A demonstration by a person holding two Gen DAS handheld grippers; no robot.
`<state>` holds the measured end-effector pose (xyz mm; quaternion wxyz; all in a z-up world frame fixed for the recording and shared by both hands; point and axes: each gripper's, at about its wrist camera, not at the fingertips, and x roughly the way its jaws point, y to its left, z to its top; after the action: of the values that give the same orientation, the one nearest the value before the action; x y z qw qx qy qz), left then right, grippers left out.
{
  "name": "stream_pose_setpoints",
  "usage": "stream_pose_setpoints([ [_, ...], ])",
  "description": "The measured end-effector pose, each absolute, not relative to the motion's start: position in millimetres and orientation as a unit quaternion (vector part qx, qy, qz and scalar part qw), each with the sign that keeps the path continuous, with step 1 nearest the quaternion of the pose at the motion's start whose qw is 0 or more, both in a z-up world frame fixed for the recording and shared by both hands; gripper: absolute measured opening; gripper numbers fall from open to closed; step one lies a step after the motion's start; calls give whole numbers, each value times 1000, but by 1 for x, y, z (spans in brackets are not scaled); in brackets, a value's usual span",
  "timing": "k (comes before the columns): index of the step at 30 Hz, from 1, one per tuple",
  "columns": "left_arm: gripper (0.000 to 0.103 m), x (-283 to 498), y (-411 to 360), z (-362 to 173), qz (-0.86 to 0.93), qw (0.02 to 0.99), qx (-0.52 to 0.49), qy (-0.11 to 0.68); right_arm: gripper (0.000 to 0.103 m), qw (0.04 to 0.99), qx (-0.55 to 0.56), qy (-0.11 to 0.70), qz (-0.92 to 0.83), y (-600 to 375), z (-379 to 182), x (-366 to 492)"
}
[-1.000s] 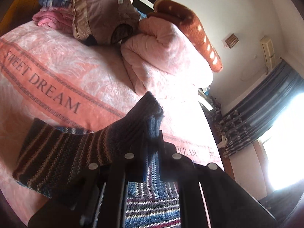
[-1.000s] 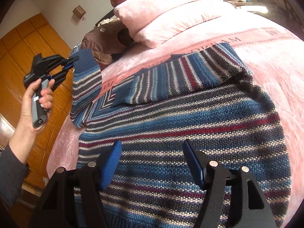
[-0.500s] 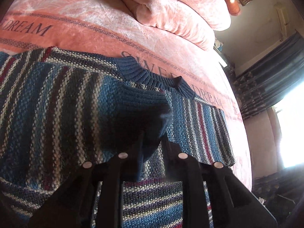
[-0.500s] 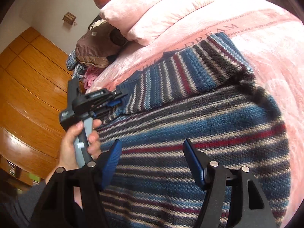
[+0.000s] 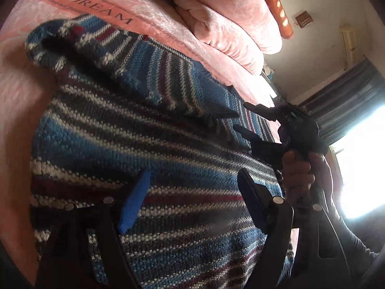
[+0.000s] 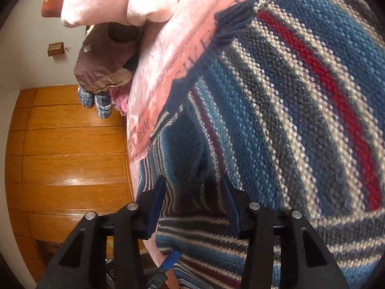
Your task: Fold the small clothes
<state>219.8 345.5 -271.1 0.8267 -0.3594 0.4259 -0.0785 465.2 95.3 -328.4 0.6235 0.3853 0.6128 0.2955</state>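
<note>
The left hand-held gripper (image 5: 192, 200) has released the sleeve (image 5: 134, 72), now folded across the sweater (image 5: 168, 216) toward 11 o'clock; the right hand-held gripper (image 6: 192, 200) hovers apart, empty.

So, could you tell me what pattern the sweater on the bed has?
The sweater is knitted in blue, grey, white and red stripes, clearest in the right wrist view.

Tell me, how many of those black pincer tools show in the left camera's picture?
2. The left gripper fills the foreground, open above the striped sweater; the right gripper sits further right, held in a hand by the sweater's edge.
</note>
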Motion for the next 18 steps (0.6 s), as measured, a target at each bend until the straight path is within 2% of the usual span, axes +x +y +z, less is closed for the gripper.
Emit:
stream_pose_setpoints([
  [5,75,221,346,-282,-84,822,-359,434,46,635,366,613,295,116,-330,478],
  [7,75,221,347,-287,-87,816,-370,436,36,642,349,618,290,123,-327,483],
  [9,75,221,351,-290,-89,811,-378,437,6,667,305,619,281,132,-316,490],
  [18,74,211,365,-301,-94,801,-410,426,6,743,211,557,306,146,-195,506],
])
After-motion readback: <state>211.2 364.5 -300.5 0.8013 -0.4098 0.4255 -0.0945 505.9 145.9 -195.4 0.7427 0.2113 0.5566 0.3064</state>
